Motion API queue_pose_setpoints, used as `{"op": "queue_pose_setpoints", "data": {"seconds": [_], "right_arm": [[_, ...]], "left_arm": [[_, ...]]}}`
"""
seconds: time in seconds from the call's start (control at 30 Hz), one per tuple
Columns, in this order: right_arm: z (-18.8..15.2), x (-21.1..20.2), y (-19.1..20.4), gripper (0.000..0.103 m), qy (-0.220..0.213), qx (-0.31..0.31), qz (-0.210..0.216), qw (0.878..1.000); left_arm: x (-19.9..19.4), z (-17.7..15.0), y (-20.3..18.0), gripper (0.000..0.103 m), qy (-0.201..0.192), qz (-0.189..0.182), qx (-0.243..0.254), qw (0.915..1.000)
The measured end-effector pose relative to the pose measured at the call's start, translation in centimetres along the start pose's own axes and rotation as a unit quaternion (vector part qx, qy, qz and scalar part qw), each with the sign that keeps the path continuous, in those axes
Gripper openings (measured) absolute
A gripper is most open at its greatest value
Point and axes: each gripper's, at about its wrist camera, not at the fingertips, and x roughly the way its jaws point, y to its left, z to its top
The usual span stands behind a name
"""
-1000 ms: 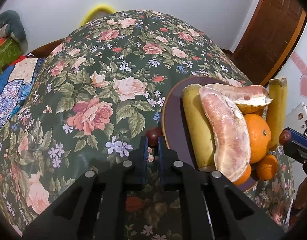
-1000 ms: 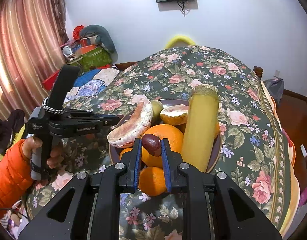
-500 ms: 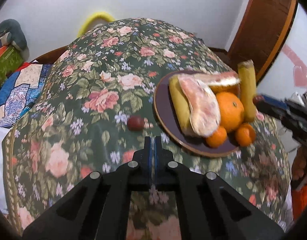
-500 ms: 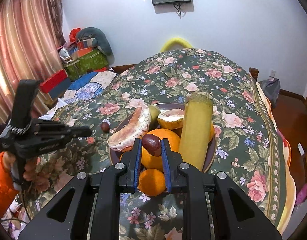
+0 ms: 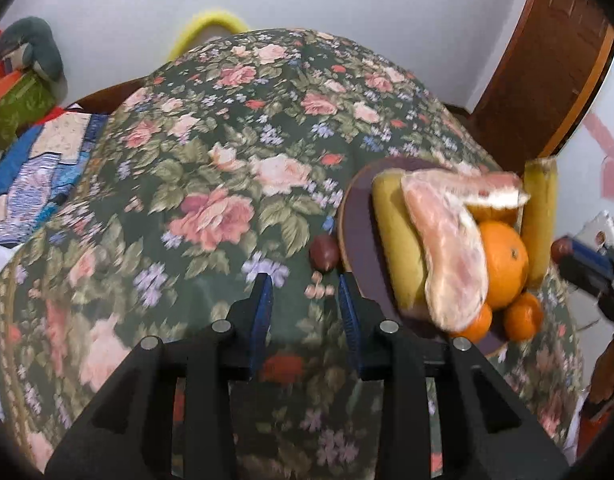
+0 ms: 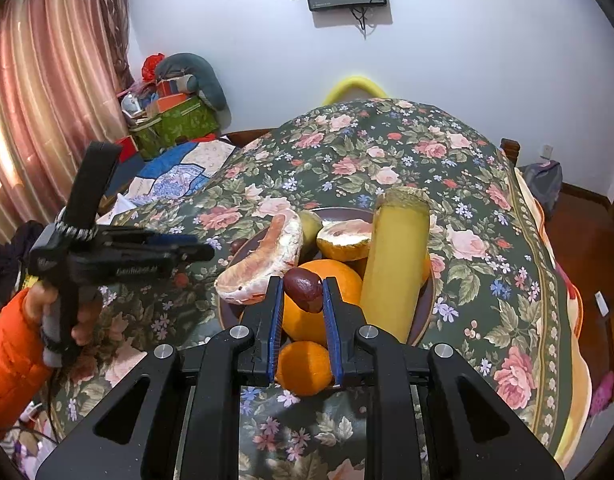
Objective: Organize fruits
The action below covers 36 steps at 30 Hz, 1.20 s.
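Left gripper (image 5: 305, 304) opening, empty, near a date (image 5: 324, 253); right gripper (image 6: 303, 304) clamps another date (image 6: 303, 289)

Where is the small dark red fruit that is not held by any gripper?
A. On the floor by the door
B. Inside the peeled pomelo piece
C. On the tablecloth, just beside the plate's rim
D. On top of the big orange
C: the loose red fruit lies on the floral tablecloth, just left of the plate rim.

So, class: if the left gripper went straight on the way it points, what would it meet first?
Probably the date on the tablecloth beside the plate; the left gripper, opening, holds nothing.
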Motion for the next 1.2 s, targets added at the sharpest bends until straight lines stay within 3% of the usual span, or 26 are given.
{"op": "queue_pose_setpoints", "data": {"seconds": [0.57, 0.73, 0.87, 0.97, 1.2], "right_arm": [[-0.3, 0.6, -0.4, 0.018, -0.001, 0.007, 0.014, 1.0], [-0.3, 0.6, -0.5, 0.018, 0.001, 0.006, 0.014, 1.0], [-0.3, 0.8, -0.5, 0.018, 0.003, 0.006, 0.012, 1.0], [-0.4, 0.8, -0.6, 0.018, 0.003, 0.008, 0.012, 1.0], [-0.3, 0.7, -0.9, 0.018, 0.0, 0.006, 0.006, 1.0]], "left_arm": [[2.8, 0.8, -0.5, 0.031, 0.025, 0.024, 0.019, 0.9992], [2.9, 1.1, -0.9, 0.025, 0.013, 0.03, 0.027, 0.9991], [3.3, 1.5, -1.3, 0.006, 0.011, 0.015, 0.033, 0.9993], [3.6, 1.7, -1.8, 0.005, 0.008, 0.029, 0.041, 0.9987], [2.8, 1.6, -1.0, 0.006, 0.013, 0.009, 0.024, 0.9996]]}}
